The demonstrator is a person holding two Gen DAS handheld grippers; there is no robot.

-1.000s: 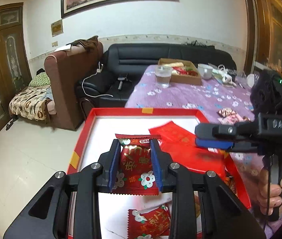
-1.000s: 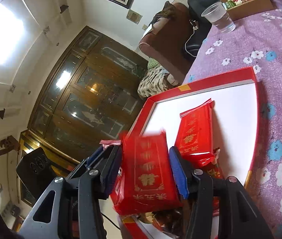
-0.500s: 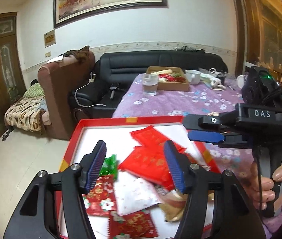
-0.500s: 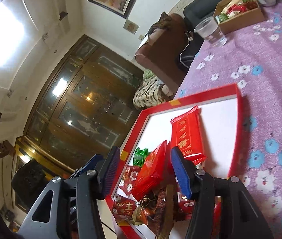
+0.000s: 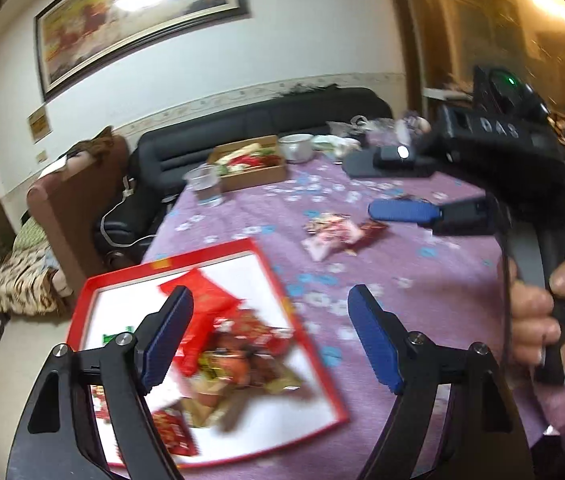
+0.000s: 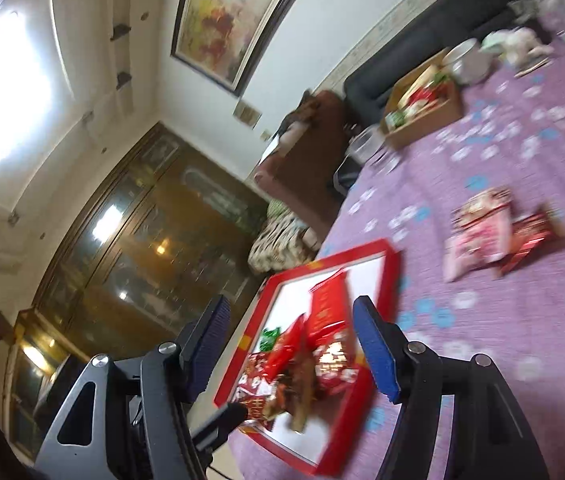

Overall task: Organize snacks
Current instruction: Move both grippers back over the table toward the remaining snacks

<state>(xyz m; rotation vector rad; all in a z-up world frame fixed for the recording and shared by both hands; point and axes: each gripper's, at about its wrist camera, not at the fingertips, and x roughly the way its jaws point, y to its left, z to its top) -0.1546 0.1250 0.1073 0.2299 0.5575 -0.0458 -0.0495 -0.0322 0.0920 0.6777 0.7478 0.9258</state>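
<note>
A red tray (image 5: 275, 280) with a white floor lies on the purple flowered tablecloth and holds a heap of red and brown snack packets (image 5: 234, 354). My left gripper (image 5: 270, 336) hovers above the tray's right edge, its jaws opening with nothing between them. In the right wrist view my right gripper (image 6: 290, 344) hangs over the same tray (image 6: 391, 280) and the heap of packets (image 6: 302, 356), its jaws also opening and empty. In the left wrist view the right gripper (image 5: 396, 186) is at the right, held by a hand (image 5: 534, 316). A few loose pink and red packets (image 5: 334, 232) (image 6: 482, 232) lie on the cloth beyond the tray.
At the table's far end stand a cardboard box of snacks (image 5: 254, 170), a clear glass (image 5: 204, 186) and a white bowl (image 5: 296, 146). A black sofa (image 5: 262, 120) and a brown armchair (image 5: 78, 200) stand behind the table. The view is blurred.
Both grippers let go of the red packets they held, which now lie in the tray. Both sets of jaws opened wide, and both grippers drew back and swung right.
</note>
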